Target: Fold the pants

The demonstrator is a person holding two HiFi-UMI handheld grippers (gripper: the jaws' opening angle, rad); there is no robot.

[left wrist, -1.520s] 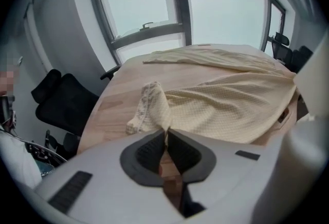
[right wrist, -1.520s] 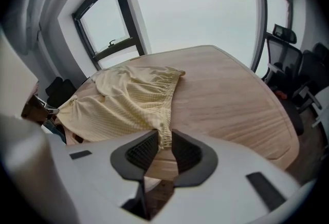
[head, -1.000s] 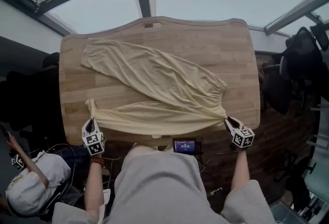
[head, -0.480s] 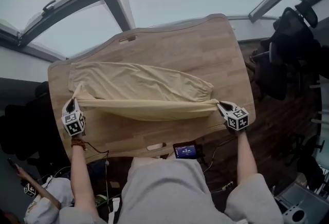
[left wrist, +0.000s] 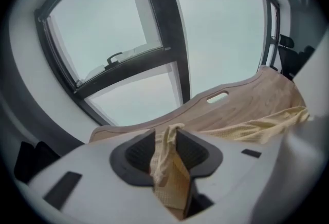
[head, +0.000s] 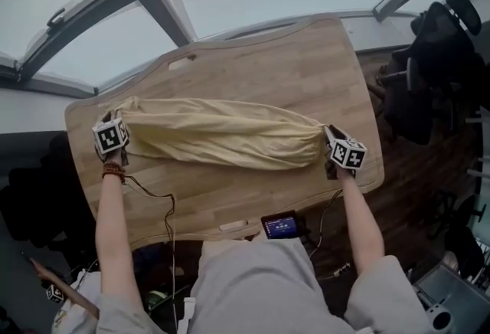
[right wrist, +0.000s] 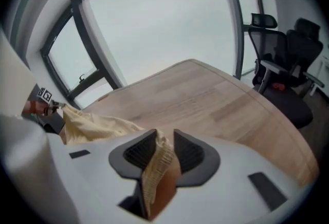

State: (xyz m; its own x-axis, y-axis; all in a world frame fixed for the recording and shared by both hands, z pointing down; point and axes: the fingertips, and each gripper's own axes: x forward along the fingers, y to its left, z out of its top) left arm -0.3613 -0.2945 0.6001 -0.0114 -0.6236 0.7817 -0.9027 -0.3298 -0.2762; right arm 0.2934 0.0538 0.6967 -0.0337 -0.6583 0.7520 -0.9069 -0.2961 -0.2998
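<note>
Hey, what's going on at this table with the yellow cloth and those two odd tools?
A person is folding yellow pants on a wooden table, with a handheld two-jaw gripper in each hand. The pants lie stretched across the table, doubled lengthwise, one leg on the other. The left gripper is at the cuff end, the right gripper at the waistband end. Both pairs of jaws have just been opening, with cloth loose between them, so they seem to be letting go.

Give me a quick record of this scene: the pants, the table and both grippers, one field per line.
pants: pale yellow, one long band across the table
table: wooden, slot in far edge
left gripper: at pants' left end; jaws just opened, fabric loose between them
right gripper: at right end; jaws just opened, fabric between them
</note>
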